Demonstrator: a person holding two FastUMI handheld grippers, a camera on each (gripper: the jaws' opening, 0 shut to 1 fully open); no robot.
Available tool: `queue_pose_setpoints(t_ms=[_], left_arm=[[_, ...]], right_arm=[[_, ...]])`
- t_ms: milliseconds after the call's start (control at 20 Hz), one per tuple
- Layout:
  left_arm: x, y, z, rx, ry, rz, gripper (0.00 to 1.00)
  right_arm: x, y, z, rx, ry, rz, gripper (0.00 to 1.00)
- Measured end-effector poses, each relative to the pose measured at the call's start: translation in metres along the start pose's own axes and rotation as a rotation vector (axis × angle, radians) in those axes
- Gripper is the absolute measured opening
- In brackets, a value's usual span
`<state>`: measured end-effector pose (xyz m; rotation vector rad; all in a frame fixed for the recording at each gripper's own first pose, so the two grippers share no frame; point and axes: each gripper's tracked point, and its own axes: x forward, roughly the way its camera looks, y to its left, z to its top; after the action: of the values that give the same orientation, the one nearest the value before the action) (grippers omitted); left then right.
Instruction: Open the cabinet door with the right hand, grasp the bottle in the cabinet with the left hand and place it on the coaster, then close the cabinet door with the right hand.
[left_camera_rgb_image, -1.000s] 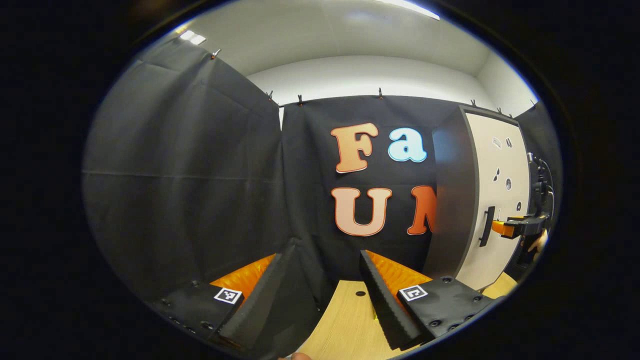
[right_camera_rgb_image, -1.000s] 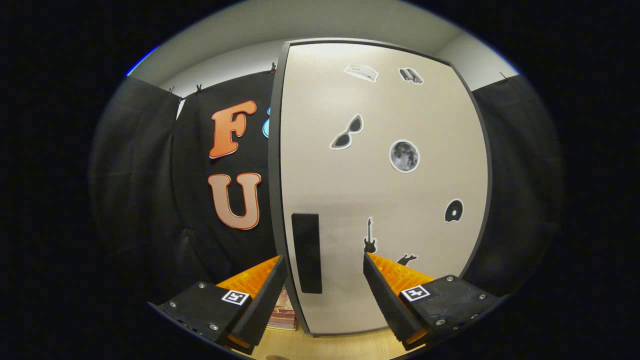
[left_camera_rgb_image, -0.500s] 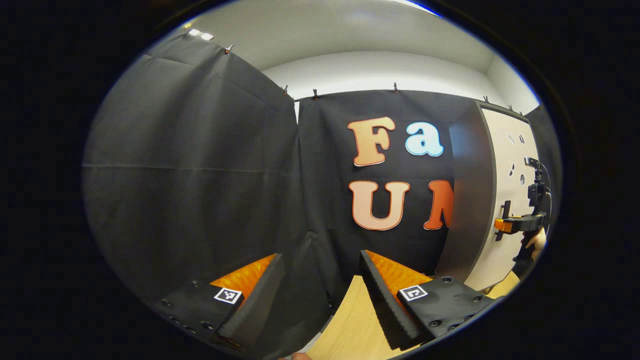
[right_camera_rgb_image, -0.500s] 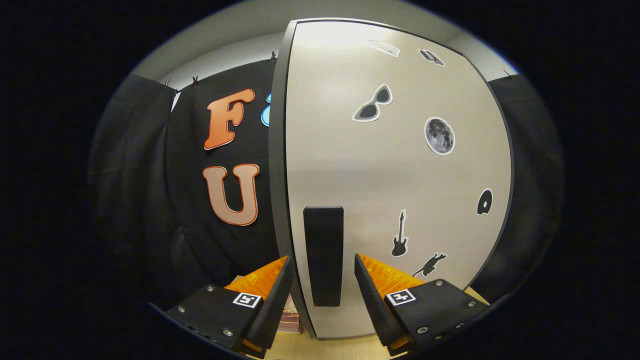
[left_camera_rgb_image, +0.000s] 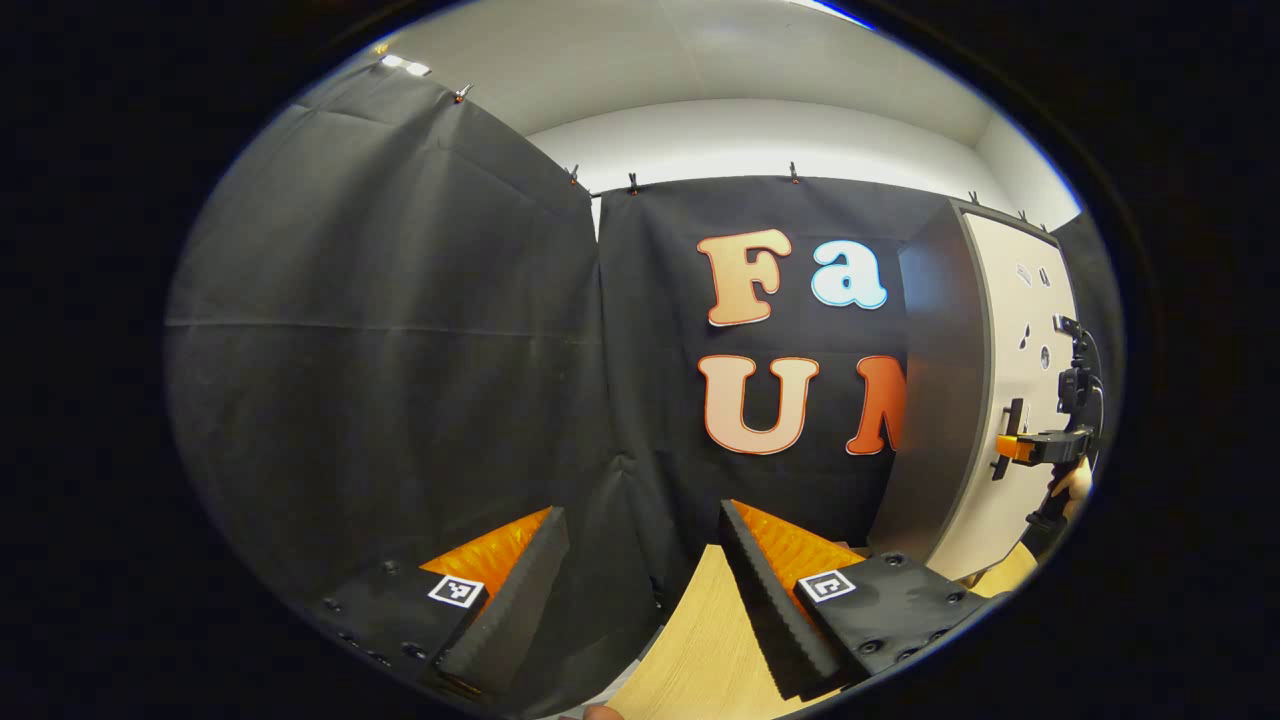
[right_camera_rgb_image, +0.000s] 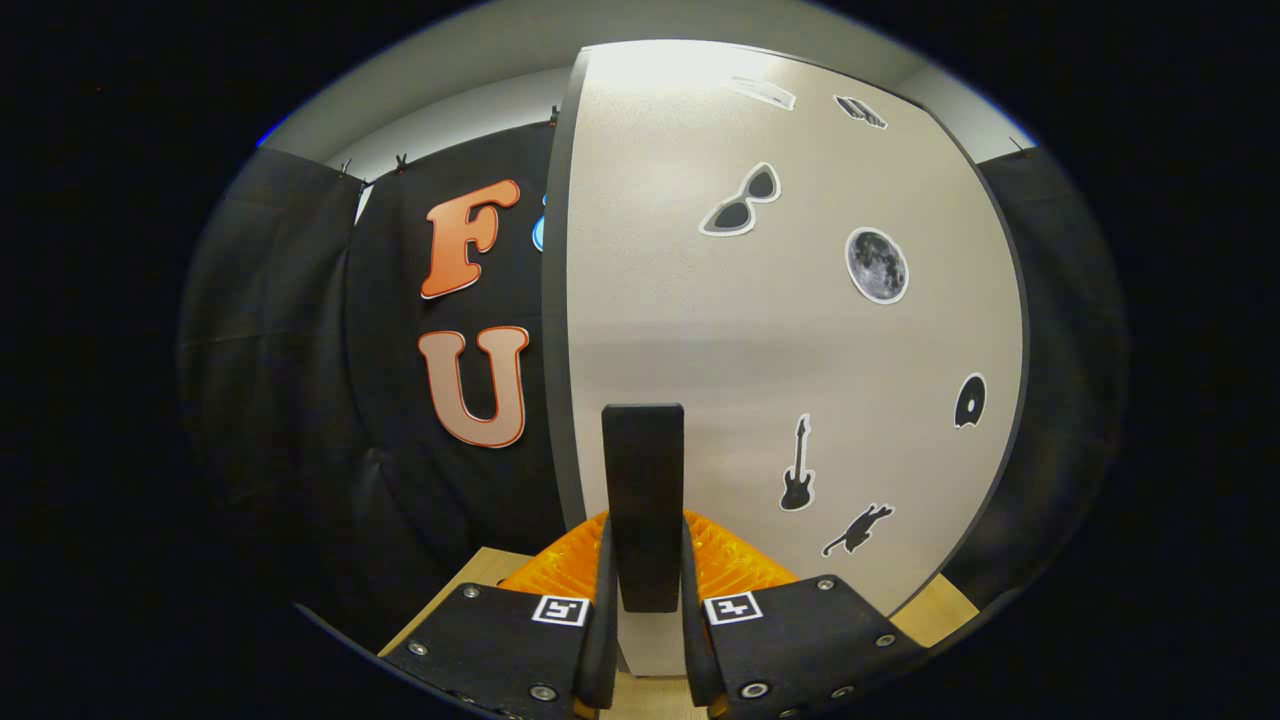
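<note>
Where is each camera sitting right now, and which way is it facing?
Left gripper view: rides the left gripper, held open above the wooden table, facing the booth's black cloth wall; cabinet at far right.
Right gripper view: rides the right gripper, facing the cabinet door close up, fingers closed on the door handle.
Shared: cabinet, door and handle; the left gripper view also catches the right gripper and the hand holding it.

No readable text: cabinet door (right_camera_rgb_image: 800, 330) carries picture stickers only; square coded markers (right_camera_rgb_image: 733, 607) on hand-held gripper.
</note>
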<state>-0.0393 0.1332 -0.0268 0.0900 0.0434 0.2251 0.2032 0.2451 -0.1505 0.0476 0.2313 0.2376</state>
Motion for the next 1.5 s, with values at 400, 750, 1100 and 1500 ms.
queue_pose_setpoints(t_ms=[400, 750, 1100, 1500], left_arm=[[-0.014, -0.032, 0.001, -0.007, -0.003, -0.053, 0.98], [-0.023, -0.068, -0.002, -0.004, -0.004, -0.101, 0.98], [-0.024, -0.119, -0.006, -0.013, 0.004, -0.174, 0.98], [-0.025, -0.21, -0.005, -0.021, 0.005, -0.321, 0.99]], right_arm=[[-0.055, -0.004, -0.005, 0.035, -0.009, 0.092, 0.19], [-0.071, -0.015, -0.004, 0.029, -0.029, 0.088, 0.17], [-0.088, -0.035, -0.005, 0.016, -0.031, 0.035, 0.16], [-0.107, -0.072, -0.005, 0.012, -0.043, -0.111, 0.05]])
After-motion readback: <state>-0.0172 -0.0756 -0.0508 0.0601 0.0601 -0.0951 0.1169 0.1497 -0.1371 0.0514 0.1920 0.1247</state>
